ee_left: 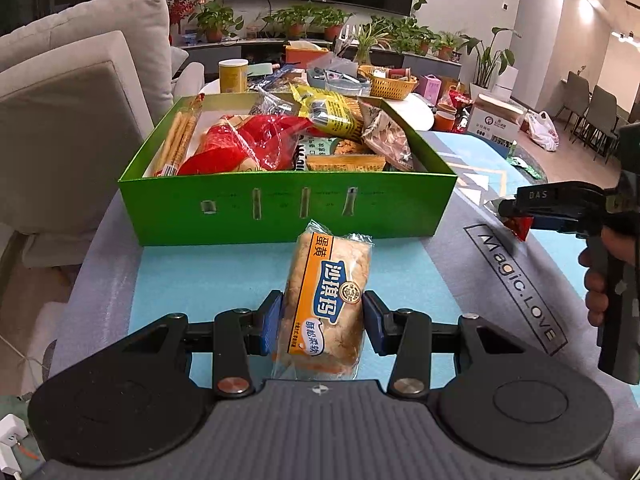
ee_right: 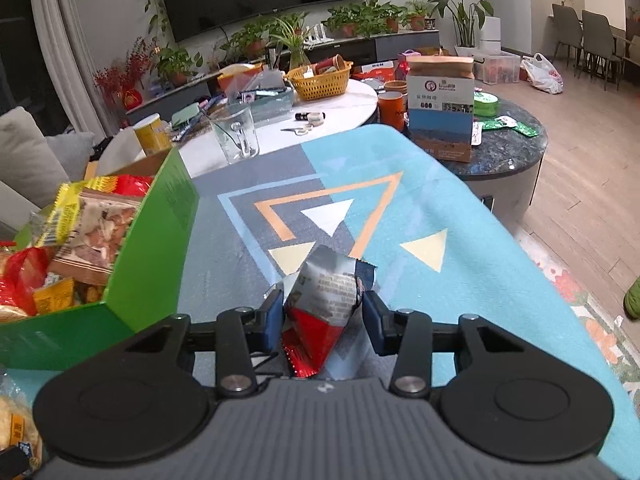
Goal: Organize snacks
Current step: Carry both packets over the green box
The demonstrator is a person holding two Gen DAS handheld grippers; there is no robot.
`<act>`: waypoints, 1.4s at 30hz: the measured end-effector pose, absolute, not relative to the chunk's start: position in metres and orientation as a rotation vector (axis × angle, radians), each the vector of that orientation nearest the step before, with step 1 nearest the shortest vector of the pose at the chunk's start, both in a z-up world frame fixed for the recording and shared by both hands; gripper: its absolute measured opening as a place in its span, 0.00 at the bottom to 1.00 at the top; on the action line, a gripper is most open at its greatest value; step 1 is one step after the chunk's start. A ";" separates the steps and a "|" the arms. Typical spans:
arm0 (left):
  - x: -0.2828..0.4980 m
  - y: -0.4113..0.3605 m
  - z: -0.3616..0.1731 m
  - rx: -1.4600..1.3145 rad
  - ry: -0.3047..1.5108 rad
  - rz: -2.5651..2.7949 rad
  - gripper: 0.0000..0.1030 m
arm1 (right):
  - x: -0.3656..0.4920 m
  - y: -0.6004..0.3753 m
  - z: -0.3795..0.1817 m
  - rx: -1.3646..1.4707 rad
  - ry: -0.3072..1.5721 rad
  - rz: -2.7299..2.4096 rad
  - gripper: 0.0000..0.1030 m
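Note:
My left gripper (ee_left: pixel 323 322) is shut on an orange-and-clear egg-yolk pastry packet (ee_left: pixel 326 304), held just in front of the green snack box (ee_left: pixel 288 212). The box is full of mixed snack packs (ee_left: pixel 280 136). My right gripper (ee_right: pixel 323 314) is shut on a crumpled silver-and-red snack packet (ee_right: pixel 324 300), over the patterned mat to the right of the box's corner (ee_right: pixel 160 240). The right gripper also shows at the right of the left wrist view (ee_left: pixel 516 216), holding the red packet (ee_left: pixel 518 226).
A blue-grey patterned mat (ee_right: pixel 400 208) covers the table. Behind it a white round table carries a glass jug (ee_right: pixel 236 132), yellow basket (ee_right: pixel 320 78), yellow can (ee_right: pixel 152 134) and a paper bag (ee_right: pixel 440 104). A grey sofa (ee_left: pixel 72 92) stands left of the box.

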State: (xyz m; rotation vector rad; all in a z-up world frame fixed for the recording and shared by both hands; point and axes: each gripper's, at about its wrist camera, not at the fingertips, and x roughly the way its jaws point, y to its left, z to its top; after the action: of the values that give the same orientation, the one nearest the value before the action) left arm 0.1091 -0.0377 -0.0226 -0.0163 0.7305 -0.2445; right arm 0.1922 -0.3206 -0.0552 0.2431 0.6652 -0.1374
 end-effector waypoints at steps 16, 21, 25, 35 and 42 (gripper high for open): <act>0.073 -0.029 0.002 -0.027 0.647 -0.271 0.39 | 0.122 -0.263 0.015 0.150 0.489 0.070 0.45; 0.065 -0.021 0.011 -0.031 0.619 -0.261 0.39 | 0.103 -0.242 0.031 0.118 0.447 0.141 0.45; 0.063 -0.012 0.022 -0.038 0.581 -0.244 0.39 | 0.098 -0.229 0.038 0.085 0.430 0.183 0.45; 0.082 0.002 0.047 -0.032 0.532 -0.192 0.39 | 0.107 -0.213 0.044 0.074 0.419 0.227 0.45; 0.099 0.004 0.057 -0.022 0.515 -0.187 0.39 | 0.119 -0.207 0.047 0.082 0.418 0.233 0.45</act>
State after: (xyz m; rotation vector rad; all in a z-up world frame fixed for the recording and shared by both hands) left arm 0.0991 0.0040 0.0569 -0.0224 0.5152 -0.1865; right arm 0.1192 -0.2068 0.0466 0.0819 0.4181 0.2325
